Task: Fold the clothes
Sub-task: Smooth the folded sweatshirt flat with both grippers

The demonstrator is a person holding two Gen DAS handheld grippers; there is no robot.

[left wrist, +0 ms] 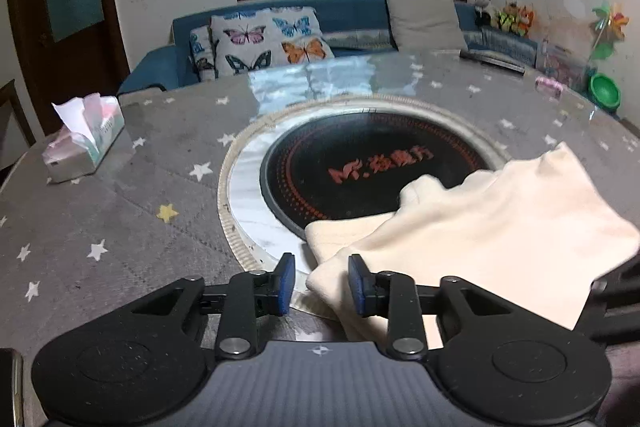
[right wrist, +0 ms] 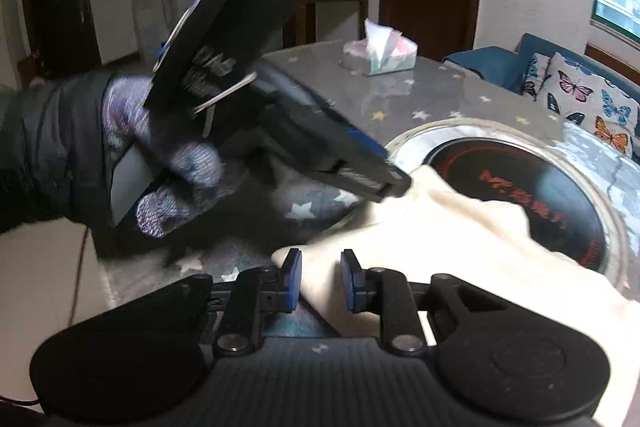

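Both grippers, left gripper (left wrist: 322, 281) and right gripper (right wrist: 320, 281), stand parted, unclamped, over the cream garment's (left wrist: 480, 227) near edge beside the black hotplate (left wrist: 360, 163). Soft and limp, it looks best pinched at corners.

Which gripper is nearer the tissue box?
Left. The left gripper sits on the tissue box side of the cloth; the right gripper is farther away.
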